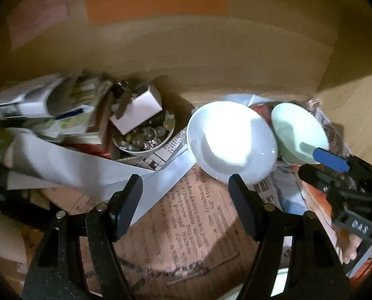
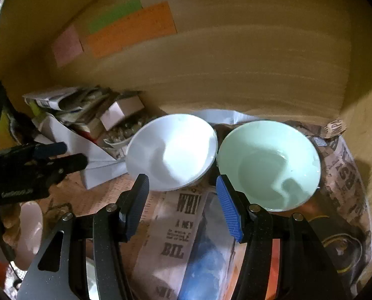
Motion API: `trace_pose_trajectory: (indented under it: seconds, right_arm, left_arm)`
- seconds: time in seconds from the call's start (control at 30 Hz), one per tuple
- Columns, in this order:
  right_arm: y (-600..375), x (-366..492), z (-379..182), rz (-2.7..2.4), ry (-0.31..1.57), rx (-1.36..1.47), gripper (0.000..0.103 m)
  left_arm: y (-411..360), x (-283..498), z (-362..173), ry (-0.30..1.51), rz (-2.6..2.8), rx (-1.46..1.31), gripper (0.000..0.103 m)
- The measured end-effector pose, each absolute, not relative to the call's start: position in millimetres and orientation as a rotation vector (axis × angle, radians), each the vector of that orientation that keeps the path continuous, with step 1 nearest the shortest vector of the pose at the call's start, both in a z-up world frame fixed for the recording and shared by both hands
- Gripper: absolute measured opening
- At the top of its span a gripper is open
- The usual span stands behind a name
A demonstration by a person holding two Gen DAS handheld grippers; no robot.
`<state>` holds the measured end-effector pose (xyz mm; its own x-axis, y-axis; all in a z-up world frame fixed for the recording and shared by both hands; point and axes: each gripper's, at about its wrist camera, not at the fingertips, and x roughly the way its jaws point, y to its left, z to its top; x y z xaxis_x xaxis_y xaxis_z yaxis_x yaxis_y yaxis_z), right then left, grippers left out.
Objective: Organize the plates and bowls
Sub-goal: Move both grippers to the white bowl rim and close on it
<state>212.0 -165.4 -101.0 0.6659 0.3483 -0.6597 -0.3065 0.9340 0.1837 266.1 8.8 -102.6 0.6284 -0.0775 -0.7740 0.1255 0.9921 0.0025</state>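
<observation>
Both grippers hover with jaws spread, nothing between them; left gripper sits in front of the white bowl, right gripper sits low in front of the gap between white bowl and mint green bowl. Landmark = white bowl: green bowl just to its right, rims near or maybe touching, can't tell; both upright on newspaper inside a cardboard box, likely paper laid as padding for crockery. Left of the white bowl, a smaller bowl of glass marbles with a small white carton resting on it, plus folded papers, pushed to the box's side, probably to leave room. Right gripper's blue finger pad lies just before the green bowl's near rim, so a rim pinch looks like the next step, judgement only. White bowl: glossy, wide, shallow, strong glare inside. Green bowl: pale mint, glossy, deeper, empty. Coloured paper labels on the box wall behind the bowls. No plates clearly visible.
</observation>
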Motion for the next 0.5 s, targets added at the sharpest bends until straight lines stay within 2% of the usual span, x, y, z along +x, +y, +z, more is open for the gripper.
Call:
trace_pose_trajectory:
  seconds: [0.23, 0.3, 0.33, 0.5]
  right_arm:
    - [-166.3, 234.4, -120.6, 0.331, 0.812, 0.091, 0.052]
    - [-166.8, 240.1, -126.2, 0.335, 0.836, 0.110, 0.051]
    - [-167.3, 242.2, -129.0, 0.341, 0.850, 0.118, 0.047]
    - [-167.4, 250.0, -139.6, 0.358, 0.906, 0.150, 0.040]
  left_arm:
    - [1.1, 303.0, -126.6, 0.968, -0.109, 0.060, 0.069]
    - [-0.7, 308.6, -132.0, 0.988, -0.112, 0.063, 0.058]
    - [-1.7, 311.0, -134.7, 1.000, -0.113, 0.071, 0.056]
    - [-6.2, 319.1, -144.2, 1.029, -0.129, 0.086, 0.045]
